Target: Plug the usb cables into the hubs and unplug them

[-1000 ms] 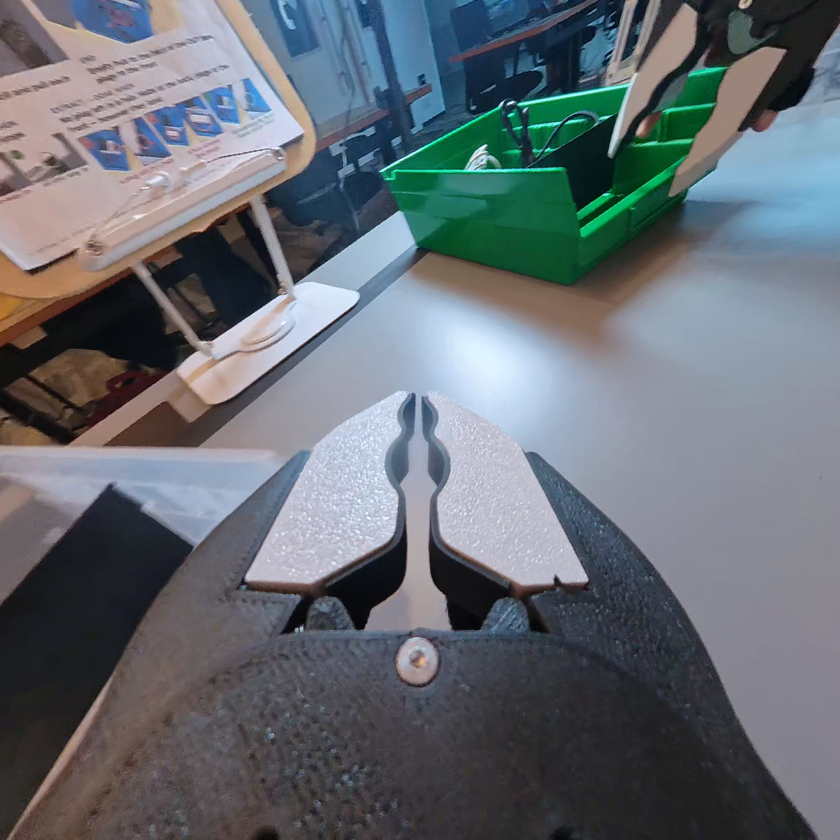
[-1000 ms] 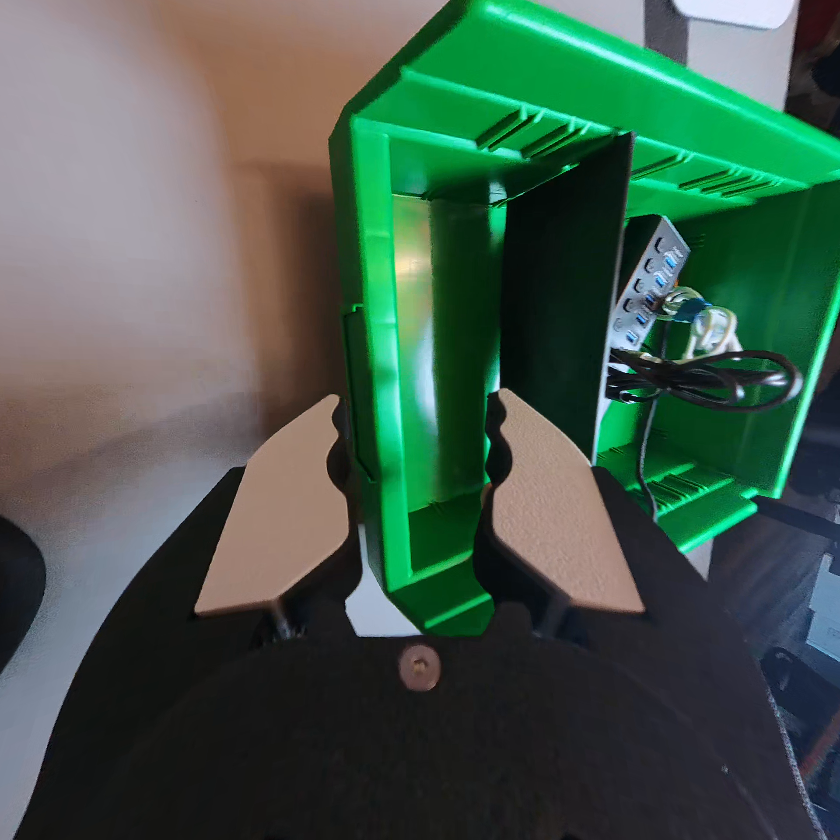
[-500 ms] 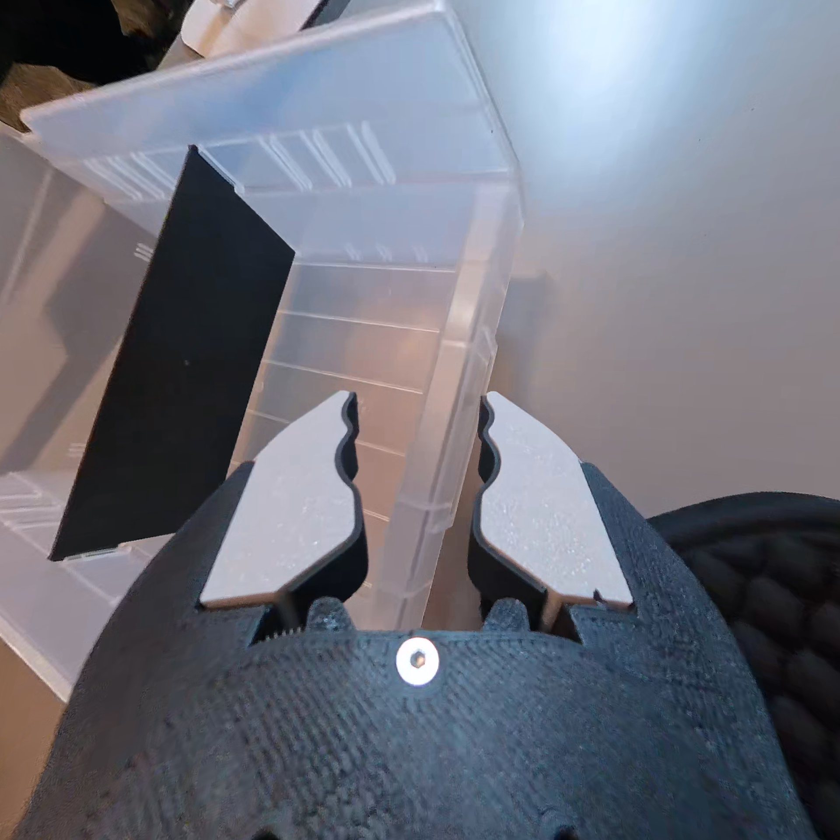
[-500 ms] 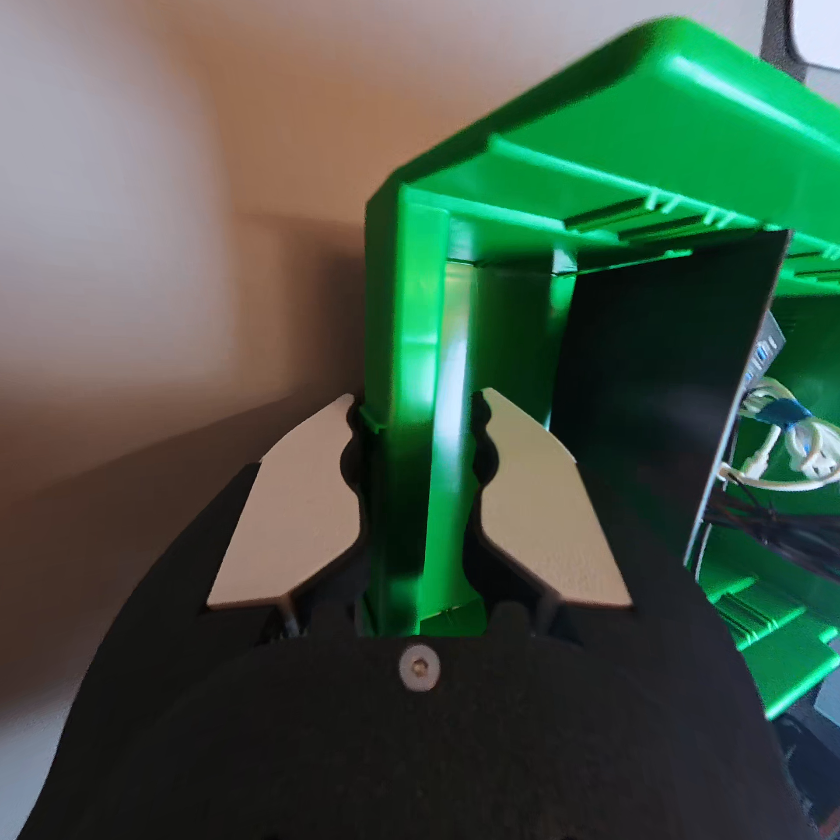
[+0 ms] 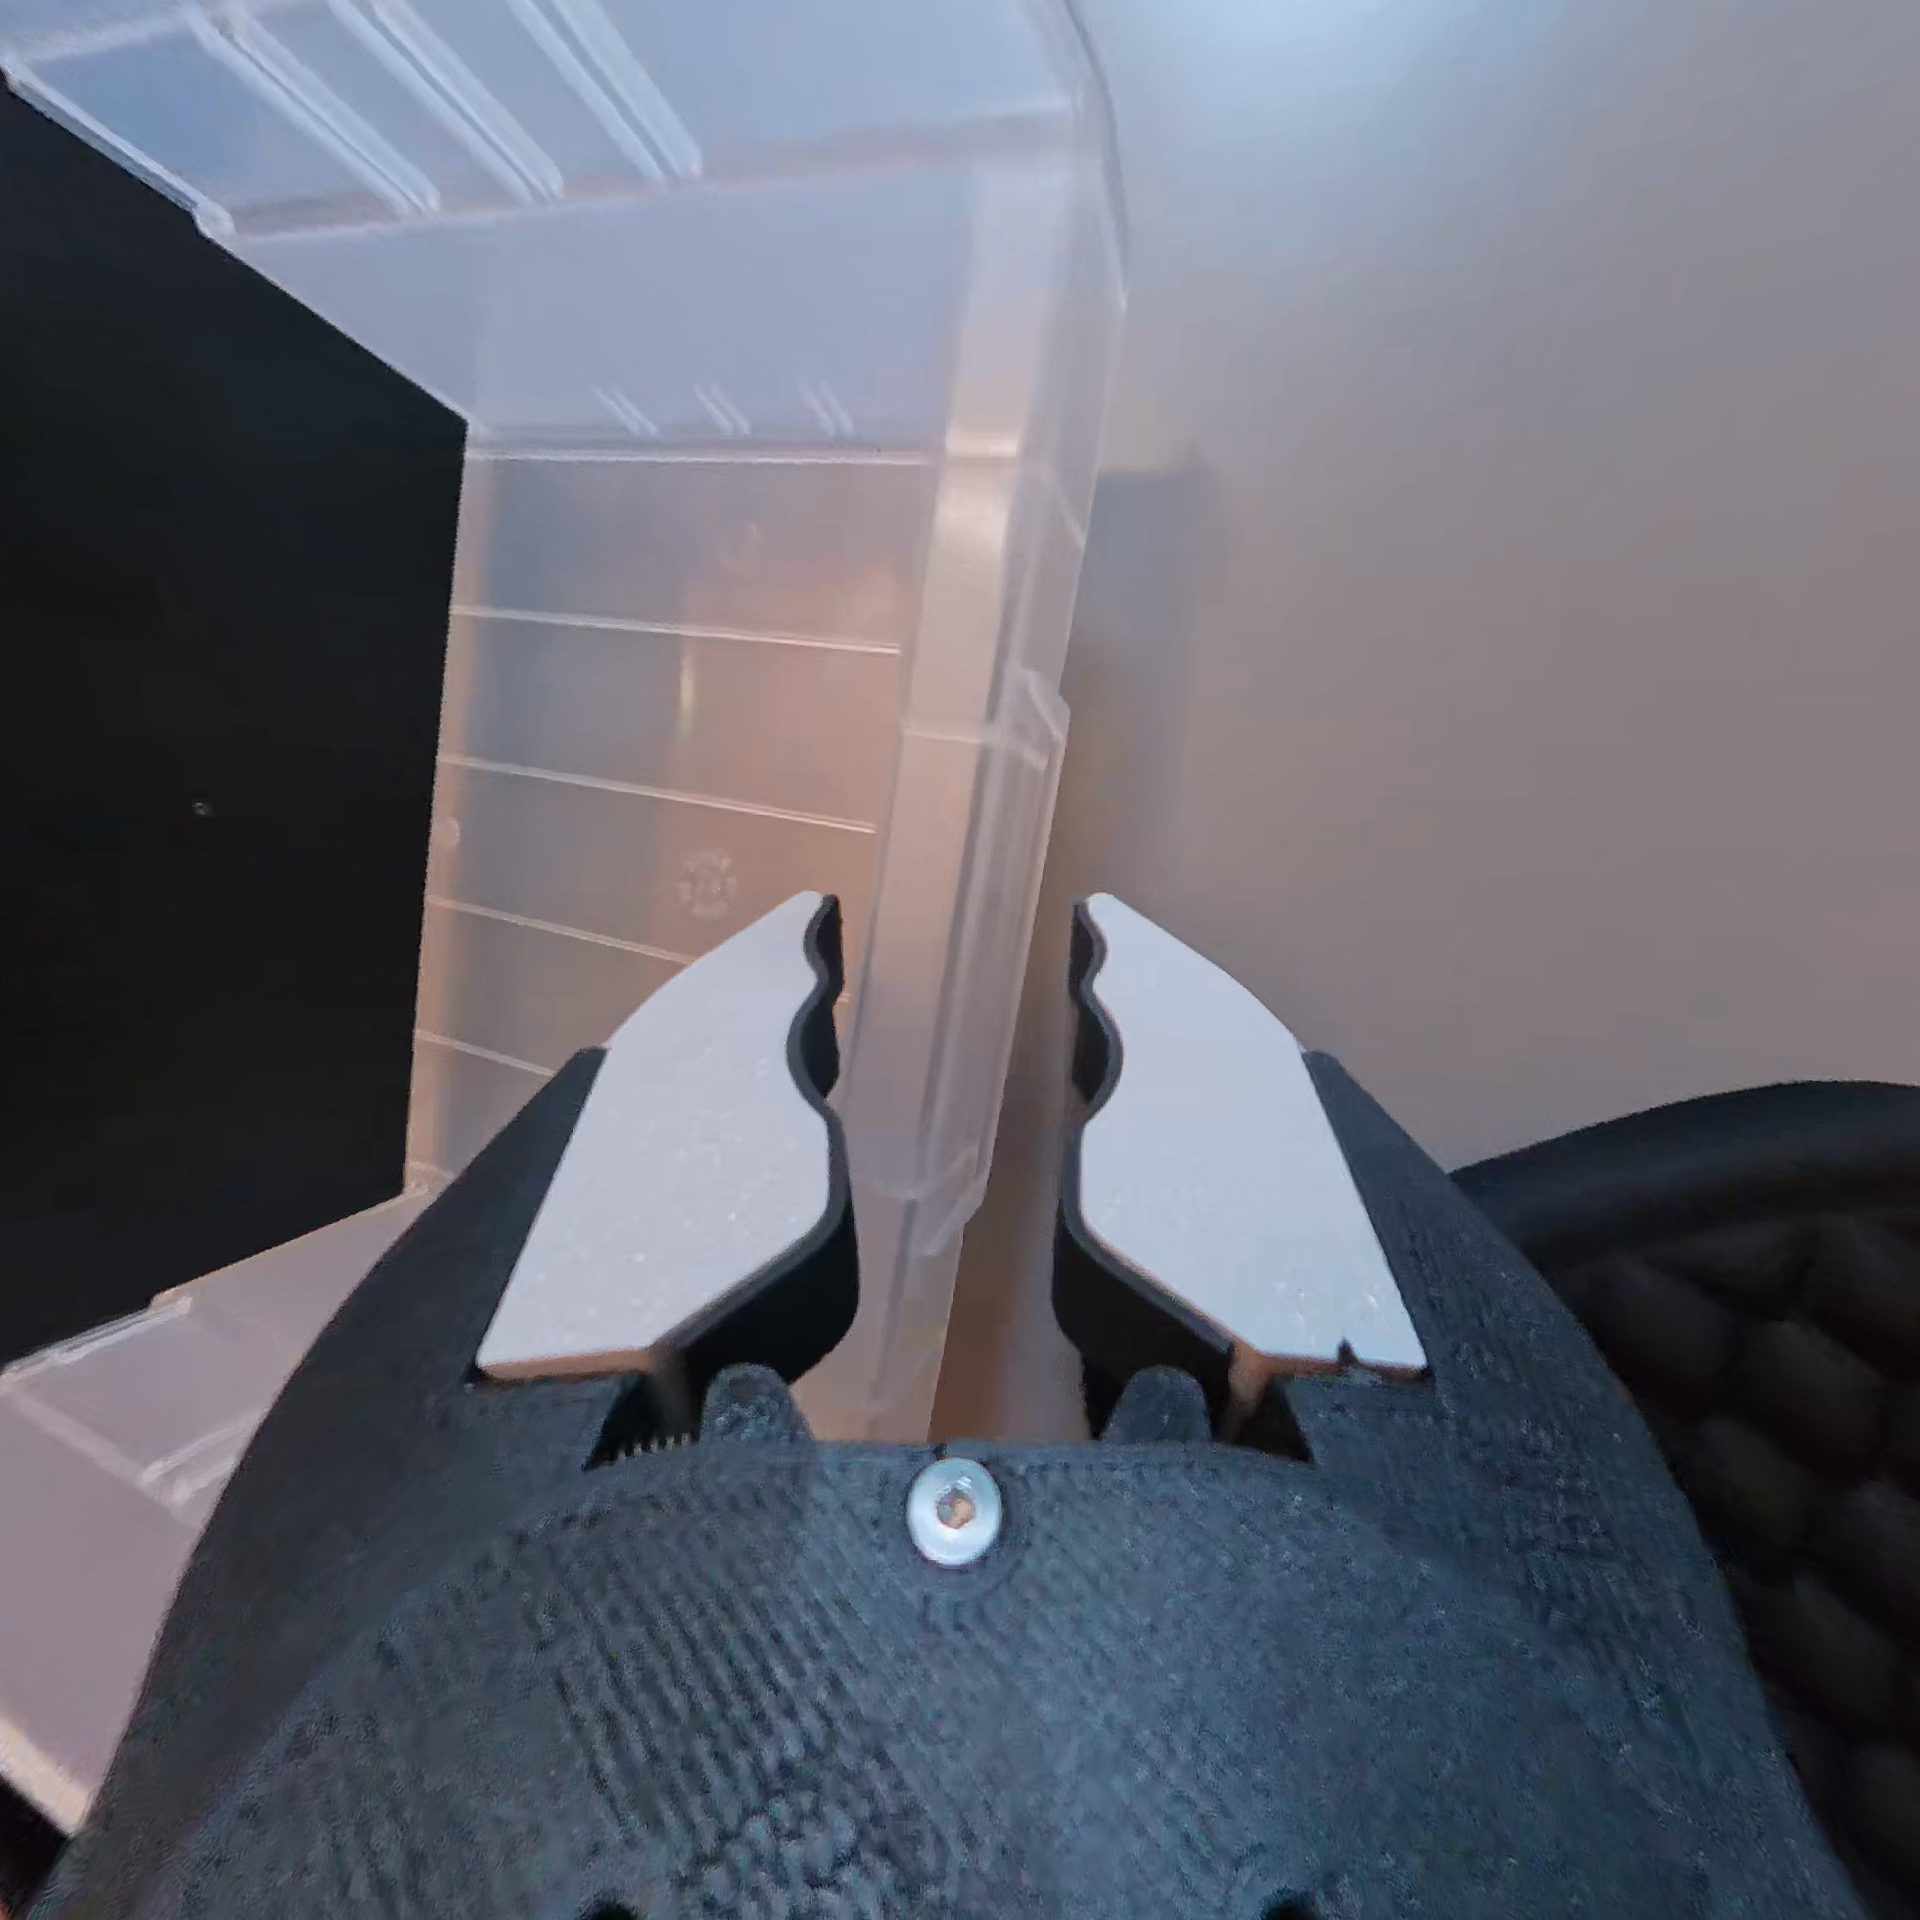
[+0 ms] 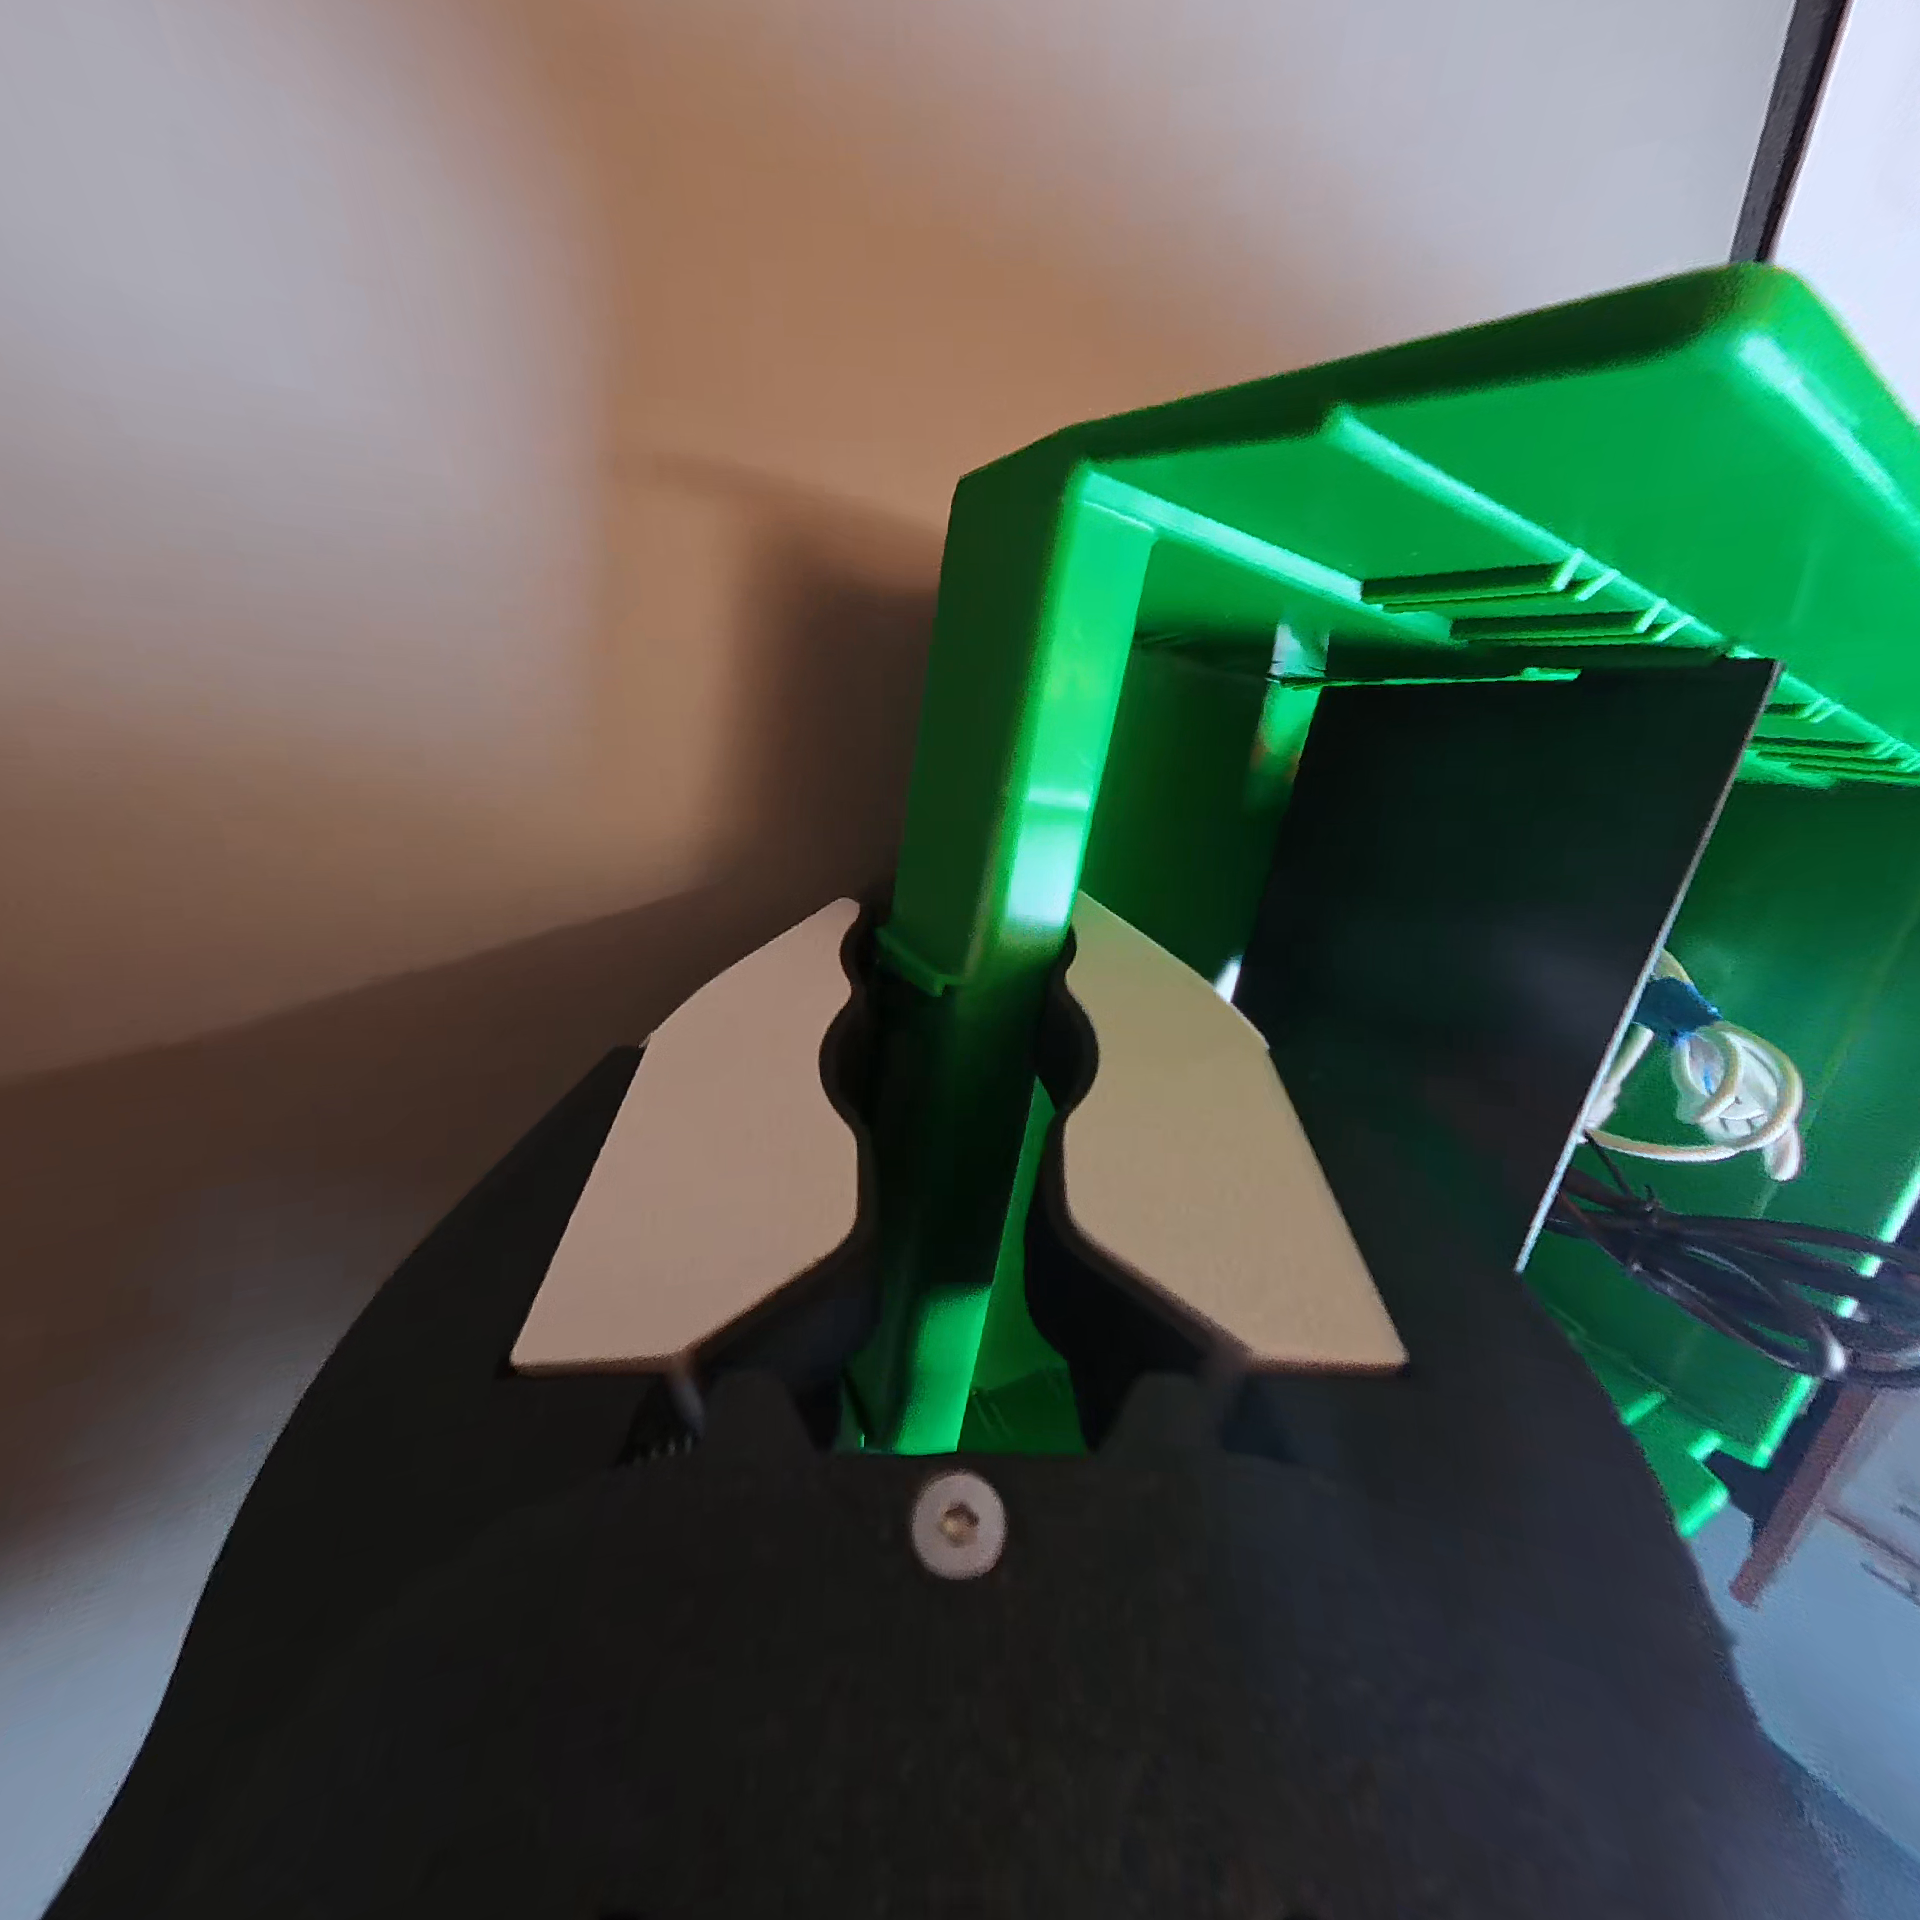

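My right gripper (image 6: 964,920) is shut on the near side wall of a green bin (image 6: 1039,727). Inside the bin stands a black divider (image 6: 1507,935). Behind it lie a coiled white cable with a blue tie (image 6: 1714,1091) and a black cable (image 6: 1725,1262). The hub is hidden behind the divider. My left gripper (image 5: 956,920) is open and straddles the side wall of a clear plastic bin (image 5: 966,727), with a small gap on the right side. A black divider (image 5: 208,727) stands inside the clear bin.
Both bins sit on a pale grey table (image 5: 1507,520), which also shows in the right wrist view (image 6: 416,520). A black textured rounded object (image 5: 1714,1299) lies close to the right of my left gripper. The table's far edge (image 6: 1787,125) runs behind the green bin. About 45 cm separates my left fingertips from my right.
My left gripper swung from facing across the table, shut, down to the clear bin, opened around its wall and moved in closer. My right gripper slid onto the green bin's wall and closed.
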Available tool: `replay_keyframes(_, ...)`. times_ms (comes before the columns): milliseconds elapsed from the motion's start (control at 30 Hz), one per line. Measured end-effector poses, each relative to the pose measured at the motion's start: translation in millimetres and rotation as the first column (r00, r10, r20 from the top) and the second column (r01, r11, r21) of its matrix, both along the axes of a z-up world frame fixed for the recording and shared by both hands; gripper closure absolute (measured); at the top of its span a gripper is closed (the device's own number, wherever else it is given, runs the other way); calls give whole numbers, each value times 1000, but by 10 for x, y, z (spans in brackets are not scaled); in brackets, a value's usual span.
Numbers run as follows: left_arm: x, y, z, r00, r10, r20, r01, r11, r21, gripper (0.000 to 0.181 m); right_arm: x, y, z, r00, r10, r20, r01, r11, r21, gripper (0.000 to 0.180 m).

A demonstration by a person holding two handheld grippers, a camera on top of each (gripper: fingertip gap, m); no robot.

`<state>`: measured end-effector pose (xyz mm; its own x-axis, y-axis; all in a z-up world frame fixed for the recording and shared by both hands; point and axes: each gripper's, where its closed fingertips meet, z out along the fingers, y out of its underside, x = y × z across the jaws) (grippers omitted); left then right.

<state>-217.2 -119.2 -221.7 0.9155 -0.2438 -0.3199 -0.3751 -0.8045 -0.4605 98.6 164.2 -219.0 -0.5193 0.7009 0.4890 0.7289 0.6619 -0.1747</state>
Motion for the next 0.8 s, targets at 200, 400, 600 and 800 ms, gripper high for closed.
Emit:
replay_keyframes(200, 25, 124, 17, 997, -49, -52, 51, 998, 31, 145, 95, -412, 20, 996, 84, -19, -83, 995, 61, 150)
replay_keyframes(400, 505, 443, 24, 969, -238, -73, 242, 969, 51, 145, 273, -1168, 160, 974, 130, -187, -125, 991, 37, 147)
replay_keyframes(600, 1036, 991, 66, 885, -431, -173, 454, 883, 122, 143, 657, -1548, 1006, 795, -126, -594, -10, 975, -221, 148)
replay_keyframes(800, 1539, 1207, 538, 917, -394, -63, 381, 819, 430, 141, 1589, -763, 1157, 434, -597, -675, 311, 803, -509, 134)
